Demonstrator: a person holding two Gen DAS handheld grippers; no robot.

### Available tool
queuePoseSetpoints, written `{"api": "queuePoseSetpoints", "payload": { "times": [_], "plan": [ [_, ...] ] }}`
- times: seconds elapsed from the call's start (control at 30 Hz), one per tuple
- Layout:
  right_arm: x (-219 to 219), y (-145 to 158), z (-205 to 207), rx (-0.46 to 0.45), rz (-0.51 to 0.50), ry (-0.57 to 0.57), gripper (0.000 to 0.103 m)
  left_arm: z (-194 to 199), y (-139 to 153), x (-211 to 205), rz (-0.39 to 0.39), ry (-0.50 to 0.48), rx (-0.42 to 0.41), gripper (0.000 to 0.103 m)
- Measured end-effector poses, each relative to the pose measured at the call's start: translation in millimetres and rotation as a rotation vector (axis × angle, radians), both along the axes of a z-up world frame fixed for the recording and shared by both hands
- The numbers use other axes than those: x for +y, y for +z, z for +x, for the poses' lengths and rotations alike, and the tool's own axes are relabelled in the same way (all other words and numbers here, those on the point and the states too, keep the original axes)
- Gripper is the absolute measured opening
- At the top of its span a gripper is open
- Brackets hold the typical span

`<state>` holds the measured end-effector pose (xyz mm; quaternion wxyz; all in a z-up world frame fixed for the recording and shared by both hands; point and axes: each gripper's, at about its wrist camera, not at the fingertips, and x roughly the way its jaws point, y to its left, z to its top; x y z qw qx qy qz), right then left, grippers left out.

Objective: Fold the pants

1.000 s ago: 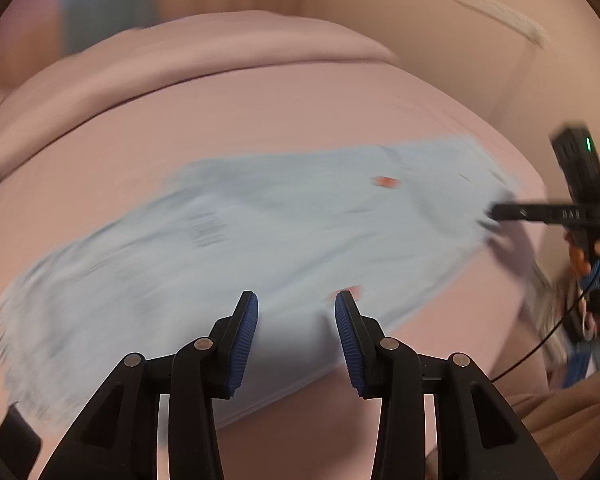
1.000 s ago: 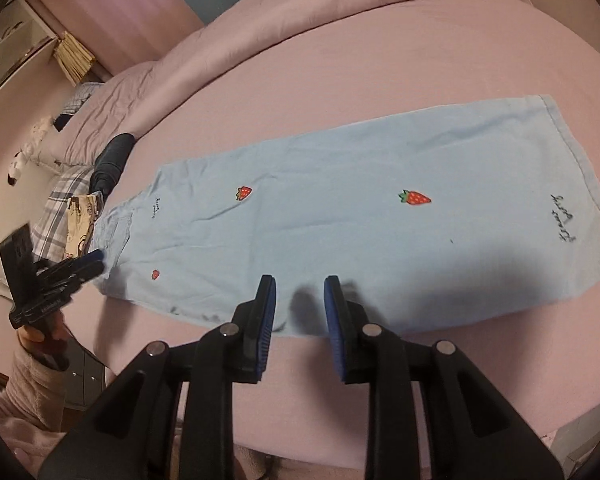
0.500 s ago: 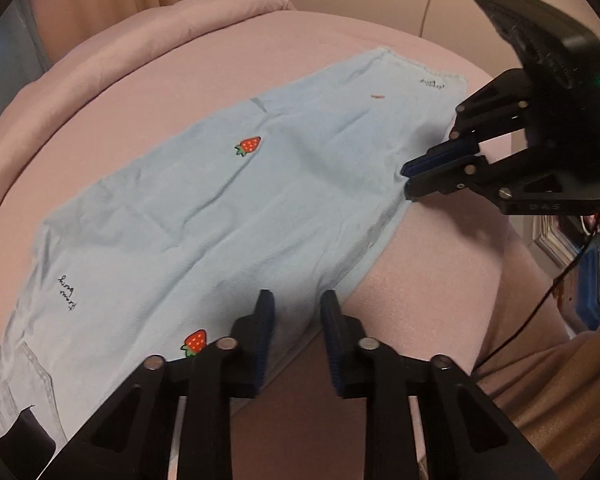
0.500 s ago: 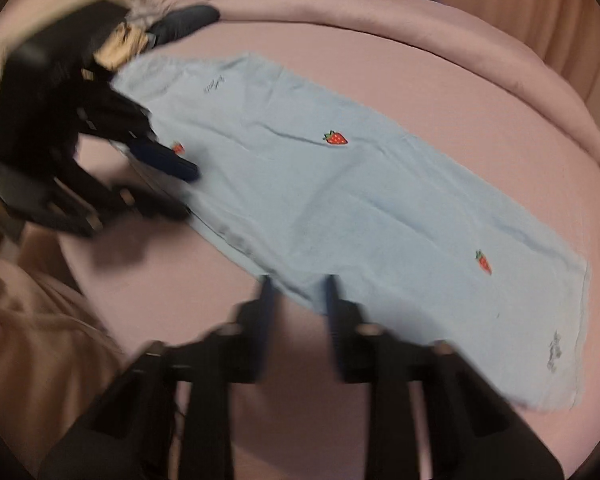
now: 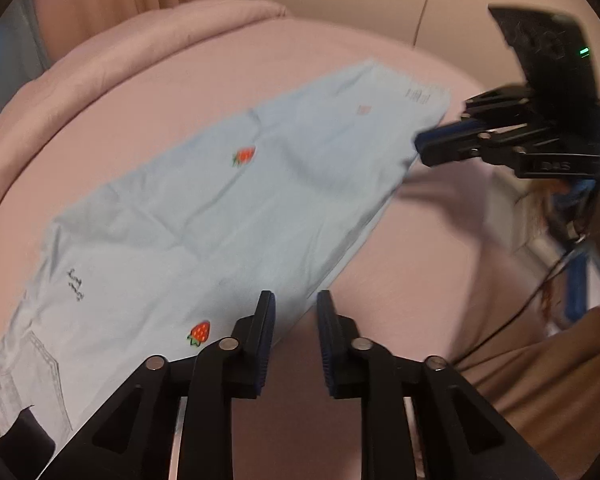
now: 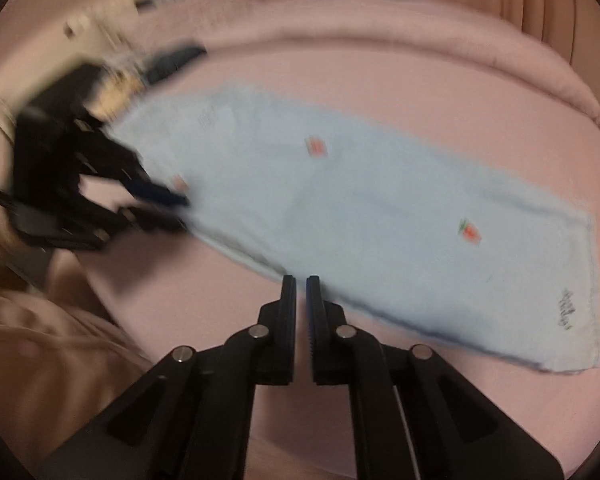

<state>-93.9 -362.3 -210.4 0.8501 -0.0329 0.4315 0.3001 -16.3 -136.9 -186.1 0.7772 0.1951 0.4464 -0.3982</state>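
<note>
Light blue pants [image 5: 228, 216] with small strawberry prints lie flat, folded lengthwise, on a pink bed [image 5: 420, 264]. My left gripper [image 5: 296, 308] is open and empty, over the pants' near edge by the waist end. My right gripper [image 6: 301, 286] is nearly shut with a narrow gap, empty, at the pants' [image 6: 380, 224] near edge. In the left wrist view the right gripper [image 5: 432, 148] reaches toward the cuff corner. In the blurred right wrist view the left gripper [image 6: 168, 208] sits at the waist end.
A rolled pink duvet [image 5: 140, 44] runs along the far side of the bed. Dark clothes and clutter [image 6: 172, 60] lie beyond the waist end. The person's beige clothing [image 5: 540, 380] is at the near right. Curtains hang behind.
Both grippers swung in toward the pants' near edge. The right jaws narrowed to a small gap. The left jaws stayed open.
</note>
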Motion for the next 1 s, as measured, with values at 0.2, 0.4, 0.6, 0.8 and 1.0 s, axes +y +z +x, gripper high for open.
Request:
{"api": "queuePoseSetpoints", "payload": {
  "times": [0.2,0.4,0.6,0.8,1.0],
  "plan": [
    [-44,-4,32,-0.001,-0.026,-0.273,0.028,25,-4,-44,-0.062,0.066,0.003,0.062],
    [-88,-39,15,0.09,0.068,-0.373,0.023,30,-37,-68,0.049,0.061,0.069,0.064],
    [-166,-22,-20,0.04,0.411,-0.639,0.039,48,2,-62,-0.09,0.123,0.134,0.064],
    [-203,-48,-20,0.127,0.526,-0.843,0.041,72,12,-87,-0.212,0.194,0.228,0.064],
    [-183,-29,-17,0.018,0.464,-0.886,0.036,84,7,-124,-0.223,0.176,0.281,0.064]
  ]
}}
